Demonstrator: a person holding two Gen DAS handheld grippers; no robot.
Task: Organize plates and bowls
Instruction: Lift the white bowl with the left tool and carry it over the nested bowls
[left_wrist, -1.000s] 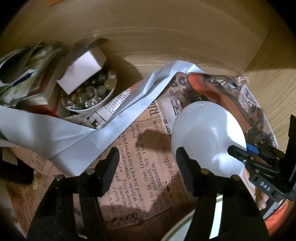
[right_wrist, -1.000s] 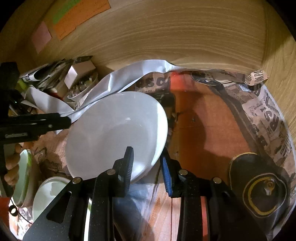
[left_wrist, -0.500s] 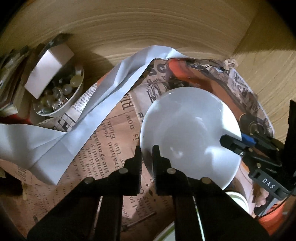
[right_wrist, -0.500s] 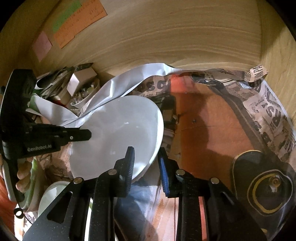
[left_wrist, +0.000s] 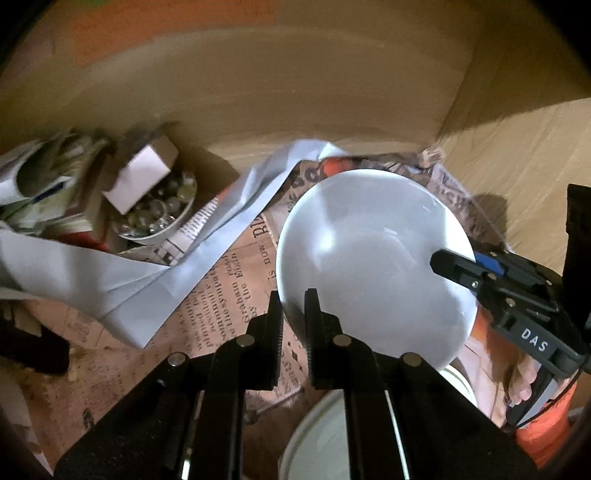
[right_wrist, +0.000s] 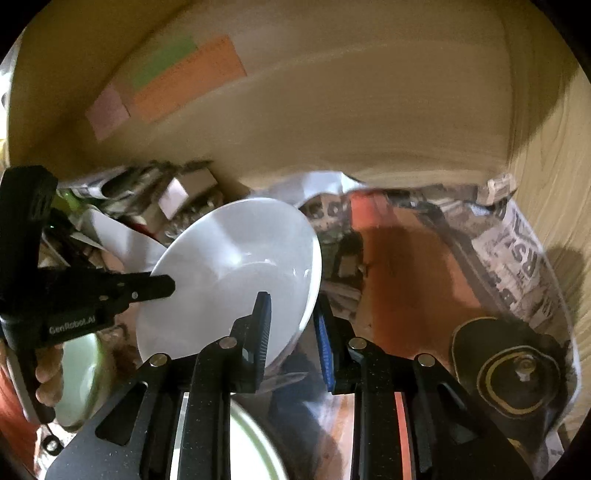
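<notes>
Both grippers clamp one white bowl (left_wrist: 373, 258) by opposite rims, left gripper (left_wrist: 293, 306) near, right gripper (right_wrist: 291, 317) opposite, holding it tilted above the newspaper (left_wrist: 221, 295), likely sharing its weight.

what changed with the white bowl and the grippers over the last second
The left hand-held gripper, open a second ago, has shut on the white bowl rim. The right hand-held gripper keeps its grip on the opposite rim, and together they have tilted the bowl up. The bowl of marbles and newspaper stayed put.
</notes>
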